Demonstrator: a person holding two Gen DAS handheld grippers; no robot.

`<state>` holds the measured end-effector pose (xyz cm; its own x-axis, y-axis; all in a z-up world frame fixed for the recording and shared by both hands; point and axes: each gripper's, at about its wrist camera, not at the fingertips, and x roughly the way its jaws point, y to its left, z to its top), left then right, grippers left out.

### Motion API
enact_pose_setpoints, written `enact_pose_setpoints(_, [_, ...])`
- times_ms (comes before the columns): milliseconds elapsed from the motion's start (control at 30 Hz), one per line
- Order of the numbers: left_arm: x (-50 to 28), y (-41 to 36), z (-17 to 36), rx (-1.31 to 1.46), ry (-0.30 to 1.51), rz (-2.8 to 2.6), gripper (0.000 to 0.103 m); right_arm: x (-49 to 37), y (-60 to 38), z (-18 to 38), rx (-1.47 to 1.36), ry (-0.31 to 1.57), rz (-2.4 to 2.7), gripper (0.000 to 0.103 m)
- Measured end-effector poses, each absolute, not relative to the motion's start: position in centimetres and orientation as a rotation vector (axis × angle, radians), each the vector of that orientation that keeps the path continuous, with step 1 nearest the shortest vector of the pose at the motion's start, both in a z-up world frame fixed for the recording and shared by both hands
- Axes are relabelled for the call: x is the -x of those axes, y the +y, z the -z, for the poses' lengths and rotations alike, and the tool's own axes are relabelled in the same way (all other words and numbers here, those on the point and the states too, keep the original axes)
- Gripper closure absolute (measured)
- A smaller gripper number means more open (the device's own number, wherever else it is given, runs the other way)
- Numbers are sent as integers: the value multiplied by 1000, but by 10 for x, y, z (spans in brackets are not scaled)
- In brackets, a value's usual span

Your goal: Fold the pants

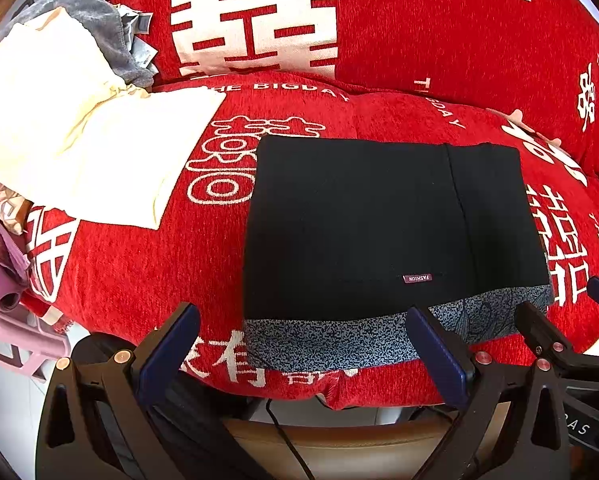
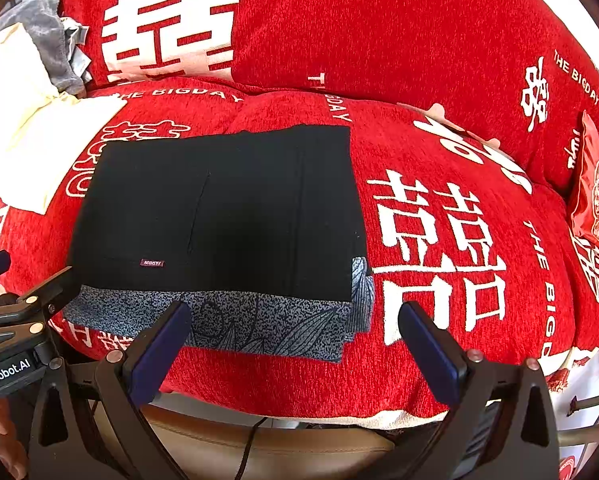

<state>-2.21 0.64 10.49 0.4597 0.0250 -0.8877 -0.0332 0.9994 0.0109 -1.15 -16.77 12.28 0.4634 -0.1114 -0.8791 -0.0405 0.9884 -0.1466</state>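
bright even daylight, sharp, fisheye-warped dark corners

Left wrist view: looks forward between the left gripper (image 1: 303, 344) fingers, down onto the sofa seat (image 1: 139, 272), close in.
Right wrist view: same forward-down angle from the right gripper (image 2: 295, 344), set further right.
Shared ground: both views take in the folded black pants (image 1: 359, 224) (image 2: 219, 216), the cream cloth (image 1: 79, 140) (image 2: 31, 132) and the red backrest.
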Motion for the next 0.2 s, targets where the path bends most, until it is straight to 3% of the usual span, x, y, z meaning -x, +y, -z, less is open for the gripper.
enact_pose_setpoints(200, [21, 8, -93, 3, 1110, -19, 0, 13, -168, -113, 153, 1104, 49, 0])
